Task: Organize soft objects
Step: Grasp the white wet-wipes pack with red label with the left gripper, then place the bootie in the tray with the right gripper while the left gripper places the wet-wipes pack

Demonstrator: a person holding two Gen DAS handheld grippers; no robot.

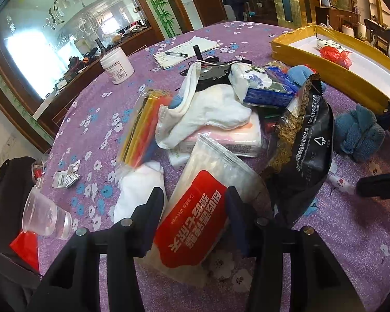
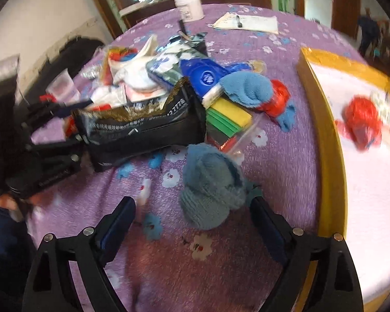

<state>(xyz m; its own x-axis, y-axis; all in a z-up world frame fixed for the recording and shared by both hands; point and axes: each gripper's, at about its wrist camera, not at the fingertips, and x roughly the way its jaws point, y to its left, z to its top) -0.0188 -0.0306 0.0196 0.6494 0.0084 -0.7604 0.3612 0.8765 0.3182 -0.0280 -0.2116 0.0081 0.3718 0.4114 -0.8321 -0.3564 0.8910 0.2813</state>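
Observation:
A heap of soft goods lies on the purple floral tablecloth (image 1: 96, 119). My left gripper (image 1: 193, 200) straddles a wet-wipe pack with a red label (image 1: 192, 218); its fingers (image 1: 153, 208) stand at the pack's sides, and I cannot tell if they press it. Behind lie a white cloth (image 1: 208, 111), a tissue pack (image 1: 262, 88) and a black foil bag (image 1: 304, 140). My right gripper (image 2: 192, 208) is open around a grey-blue knitted roll (image 2: 213, 184), which also shows in the left wrist view (image 1: 358, 132). A light-blue fleece piece (image 2: 247, 88) lies beyond.
A gold-rimmed box (image 2: 327, 135) with a white floor holds a red plastic bundle (image 2: 361, 122) at the right. A clear plastic cup (image 1: 45, 213) stands near the table's left edge. A white jar (image 1: 117, 65) and a notepad with pen (image 1: 184, 52) sit at the back.

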